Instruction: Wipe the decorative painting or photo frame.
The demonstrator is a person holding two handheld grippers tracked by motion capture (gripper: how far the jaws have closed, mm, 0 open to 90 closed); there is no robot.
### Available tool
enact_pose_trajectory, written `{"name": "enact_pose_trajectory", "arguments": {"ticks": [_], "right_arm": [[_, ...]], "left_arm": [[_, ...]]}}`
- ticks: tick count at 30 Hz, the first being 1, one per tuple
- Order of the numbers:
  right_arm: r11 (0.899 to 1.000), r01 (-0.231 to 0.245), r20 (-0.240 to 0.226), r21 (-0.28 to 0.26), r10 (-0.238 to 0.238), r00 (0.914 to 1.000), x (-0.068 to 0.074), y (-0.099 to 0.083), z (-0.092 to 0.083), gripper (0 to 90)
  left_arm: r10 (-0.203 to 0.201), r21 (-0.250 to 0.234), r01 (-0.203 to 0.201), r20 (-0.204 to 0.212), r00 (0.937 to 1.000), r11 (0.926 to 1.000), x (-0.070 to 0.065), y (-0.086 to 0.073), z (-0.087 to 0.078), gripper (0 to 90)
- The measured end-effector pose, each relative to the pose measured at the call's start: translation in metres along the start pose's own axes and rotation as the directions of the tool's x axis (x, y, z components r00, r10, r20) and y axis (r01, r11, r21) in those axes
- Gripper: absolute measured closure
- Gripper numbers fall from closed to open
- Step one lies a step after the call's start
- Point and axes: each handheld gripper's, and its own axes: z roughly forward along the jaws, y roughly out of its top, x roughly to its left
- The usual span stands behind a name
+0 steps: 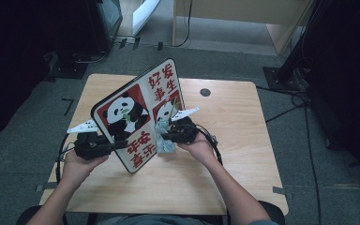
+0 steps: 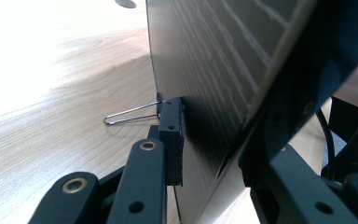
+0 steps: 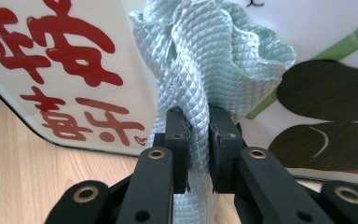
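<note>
- We are pinching a bunched, pale green quilted cloth (image 3: 200, 70) in the right gripper (image 3: 198, 149), whose two jaws are clenched tight on the cloth's twisted middle; the loose folds are spilling out above and ahead of the pads.
- Just beyond those folds, we are pressing the cloth against the printed face of a flat, stiff rectangular board with rounded corners, white and red, bearing pandas and red characters (image 1: 143, 112).
- We are steadying that board on its lower edge with the left gripper (image 1: 115, 144), which is grasping the near edge: in the left gripper view one pad (image 2: 171, 135) is lying on the dark, ribbed back and the other jaw is covering the front.
- Beside that pad, a thin wire loop (image 2: 130, 115) is sticking out from the board's back toward the light wooden table (image 1: 234, 136).
- We are judging the cloth to be soft, light and limp, so a grip on the bunched middle suits it best.
- We are judging the board to be rigid, smooth-faced and likely to slip or tip, so holding it low at the edge, clear of the print, seems wisest.
</note>
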Motion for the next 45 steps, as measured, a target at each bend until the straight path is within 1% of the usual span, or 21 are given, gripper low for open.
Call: {"name": "enact_pose_trajectory", "arguments": {"ticks": [4, 5, 8, 12, 13, 15, 16, 18, 19, 21, 22, 23, 24, 27, 30, 31, 34, 36, 39, 43, 45], "right_arm": [[1.0, 0.004, 0.002, -0.028, -0.004, 1.0, 0.0, 0.006, -0.008, 80.7], [0.999, -0.005, 0.002, -0.04, 0.005, 1.0, 0.0, 0.008, -0.011, 80.7], [0.997, 0.009, 0.009, -0.074, -0.009, 0.9999, 0.001, 0.016, -0.02, 80.8], [0.995, 0.012, 0.009, -0.099, -0.011, 0.9999, 0.006, 0.027, -0.031, 81.0], [0.994, 0.022, 0.011, -0.103, -0.021, 0.9997, 0.008, 0.03, -0.034, 81.0], [0.994, 0.039, 0.013, -0.105, -0.038, 0.9992, 0.011, 0.037, -0.038, 81.0], [0.993, 0.041, 0.017, -0.107, -0.04, 0.9991, 0.013, 0.04, -0.04, 81.0], [0.992, 0.051, 0.01, -0.114, -0.05, 0.9987, 0.017, 0.046, -0.044, 81.1], [0.991, 0.059, 0.013, -0.117, -0.058, 0.9982, 0.018, 0.05, -0.046, 81.1], [0.989, 0.071, 0.01, -0.126, -0.07, 0.9975, 0.022, 0.057, -0.05, 81.1], [0.988, 0.077, 0.01, -0.131, -0.077, 0.997, 0.023, 0.06, -0.052, 81.1], [0.987, 0.082, 0.009, -0.137, -0.082, 0.9966, 0.025, 0.064, -0.054, 81.1], [0.986, 0.085, 0.009, -0.141, -0.085, 0.9964, 0.027, 0.068, -0.057, 81.1], [0.982, 0.1, 0.011, -0.159, -0.099, 0.995, 0.032, 0.079, -0.064, 81.0], [0.976, 0.124, 0.013, -0.178, -0.123, 0.9923, 0.036, 0.09, -0.071, 81.0], [0.974, 0.132, 0.015, -0.182, -0.131, 0.9912, 0.038, 0.093, -0.073, 81.0], [0.969, 0.149, 0.012, -0.196, -0.15, 0.9886, 0.041, 0.102, -0.077, 81.0], [0.966, 0.161, 0.01, -0.204, -0.163, 0.9866, 0.042, 0.106, -0.078, 81.0], [0.963, 0.168, 0.003, -0.21, -0.171, 0.9853, 0.043, 0.112, -0.077, 81.0], [0.959, 0.176, -0.007, -0.222, -0.182, 0.9833, 0.045, 0.116, -0.076, 80.9], [0.956, 0.179, -0.013, -0.231, -0.187, 0.9822, 0.046, 0.119, -0.076, 80.9]], "left_arm": [[-0.004, 0.001, 0.004, 0.009, 0.9999, 1.0, 0.0, 0.001, -0.001, 70.8], [-0.001, 0.001, 0.001, 0.012, 0.9999, 1.0, 0.0, 0.001, -0.001, 69.8], [0.012, 0.004, -0.012, 0.011, 0.9999, 0.9999, -0.001, 0.001, -0.001, 68.0], [0.008, 0.001, -0.008, 0.027, 0.9996, 1.0, -0.001, 0.001, -0.002, 65.7], [0.011, 0.001, -0.011, 0.028, 0.9996, 0.9999, -0.001, 0.001, -0.003, 64.6], [0.03, -0.008, -0.03, 0.025, 0.9992, 0.9995, -0.002, 0.001, -0.004, 62.5], [0.032, -0.011, -0.032, 0.026, 0.9991, 0.9994, -0.003, 0.002, -0.004, 61.4], [0.038, -0.013, -0.037, 0.033, 0.9987, 0.9992, -0.003, 0.002, -0.005, 59.8], [0.04, -0.014, -0.039, 0.032, 0.9987, 0.9991, -0.003, 0.002, -0.005, 59.0], [0.038, -0.03, -0.038, 0.004, 0.9993, 0.9988, -0.004, 0.002, -0.005, 57.1], [0.035, -0.032, -0.035, 0.005, 0.9994, 0.9989, -0.004, 0.003, -0.006, 56.5], [0.032, -0.034, -0.032, 0.008, 0.9995, 0.9989, -0.004, 0.003, -0.006, 57.0], [0.029, -0.037, -0.029, 0.002, 0.9996, 0.9989, -0.005, 0.002, -0.006, 57.1], [0.005, -0.039, -0.004, 0.005, 1.0, 0.9992, -0.005, 0.003, -0.008, 58.9], [-0.051, -0.033, 0.051, 0.0, 0.9987, 0.9981, -0.006, 0.004, -0.009, 62.9], [-0.055, -0.033, 0.055, -0.001, 0.9985, 0.998, -0.006, 0.004, -0.009, 63.2], [-0.045, -0.023, 0.045, -0.027, 0.9986, 0.9987, -0.008, 0.003, -0.009, 64.1], [-0.038, -0.024, 0.038, -0.03, 0.9988, 0.999, -0.008, 0.003, -0.01, 65.9], [-0.042, -0.03, 0.041, -0.034, 0.9985, 0.9987, -0.01, 0.003, -0.012, 68.7], [-0.053, -0.02, 0.052, -0.043, 0.9977, 0.9985, -0.01, 0.004, -0.013, 73.4], [-0.057, -0.018, 0.056, -0.044, 0.9974, 0.9983, -0.01, 0.004, -0.013, 73.6]]}}
